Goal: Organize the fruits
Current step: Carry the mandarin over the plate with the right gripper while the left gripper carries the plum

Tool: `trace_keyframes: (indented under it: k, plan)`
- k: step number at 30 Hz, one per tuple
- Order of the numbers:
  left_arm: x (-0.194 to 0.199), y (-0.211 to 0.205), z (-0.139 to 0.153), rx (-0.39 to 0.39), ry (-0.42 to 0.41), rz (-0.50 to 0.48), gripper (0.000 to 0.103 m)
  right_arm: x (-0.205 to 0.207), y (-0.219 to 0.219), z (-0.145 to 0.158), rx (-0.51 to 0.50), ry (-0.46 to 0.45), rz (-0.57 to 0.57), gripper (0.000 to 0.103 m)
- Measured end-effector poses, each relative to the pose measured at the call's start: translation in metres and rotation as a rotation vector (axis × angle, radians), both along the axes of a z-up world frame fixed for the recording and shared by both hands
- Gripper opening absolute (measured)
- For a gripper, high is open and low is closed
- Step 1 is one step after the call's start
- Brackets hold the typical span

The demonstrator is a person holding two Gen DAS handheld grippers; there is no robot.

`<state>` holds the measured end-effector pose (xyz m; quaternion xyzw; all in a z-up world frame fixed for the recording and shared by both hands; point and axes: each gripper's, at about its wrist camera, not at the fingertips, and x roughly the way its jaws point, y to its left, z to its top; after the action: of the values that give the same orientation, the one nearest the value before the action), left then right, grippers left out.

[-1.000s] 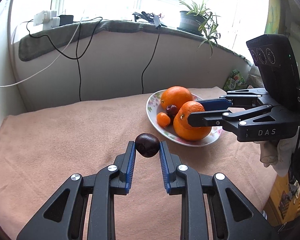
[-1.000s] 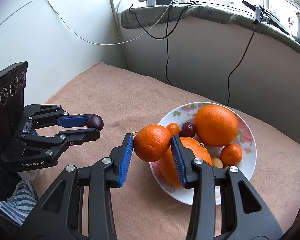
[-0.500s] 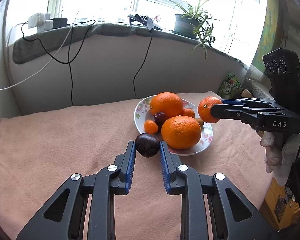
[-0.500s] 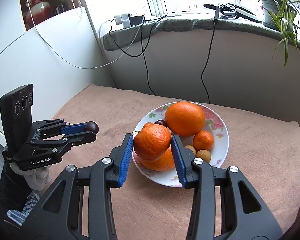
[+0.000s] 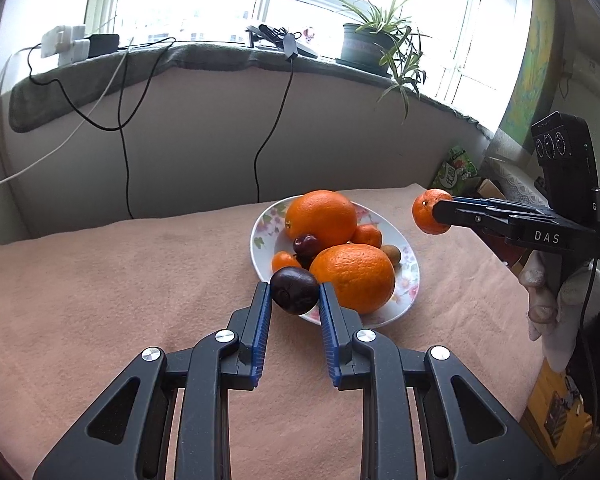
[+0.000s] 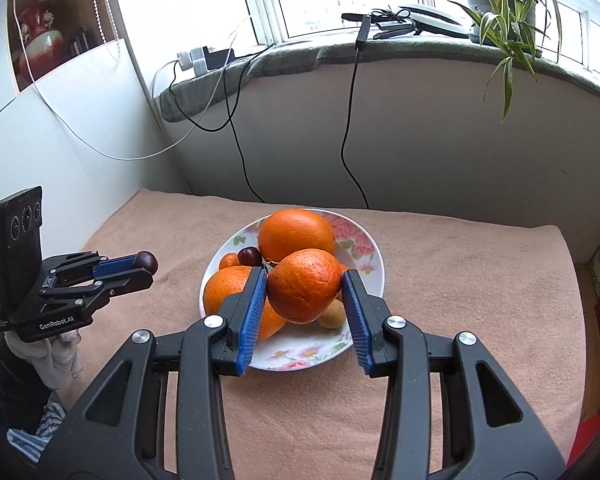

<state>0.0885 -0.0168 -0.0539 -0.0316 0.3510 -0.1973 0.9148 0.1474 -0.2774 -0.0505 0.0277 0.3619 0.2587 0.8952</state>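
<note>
left gripper (image 5: 294, 300) jaws pinch a small dark plum (image 5: 294, 290), smooth, soft, bruisable, just before the plate (image 5: 410, 280); right gripper (image 6: 305, 300) jaws clamp a firm, pebbly mandarin (image 6: 304, 285) at its widest over the plate.

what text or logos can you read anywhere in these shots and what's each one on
"DAS": white letters on the side of the right gripper, seen in the left wrist view.
"GenRobot.AI": white letters on the body of the left gripper, seen in the right wrist view.
Green packet beyond the blanket's far corner: printed characters, too small and blurred to read.
Single pale letter near the right gripper's camera block: cut off, unreadable.
</note>
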Motion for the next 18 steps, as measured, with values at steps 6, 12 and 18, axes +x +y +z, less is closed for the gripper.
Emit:
trace_keyframes:
  k: [6, 12, 18]
  plan:
    - [0.007, -0.007, -0.005, 0.003, 0.019, -0.012, 0.022, 0.014, -0.007, -0.008, -0.001, 0.015, -0.018, 0.041]
    - [0.015, -0.010, -0.007, 0.005, 0.029, -0.013, 0.022, 0.025, -0.007, -0.014, -0.010, 0.026, -0.019, 0.041]
    - [0.024, -0.016, -0.006, 0.010, 0.030, -0.023, 0.022, 0.040, -0.006, -0.021, -0.016, 0.047, -0.020, 0.041]
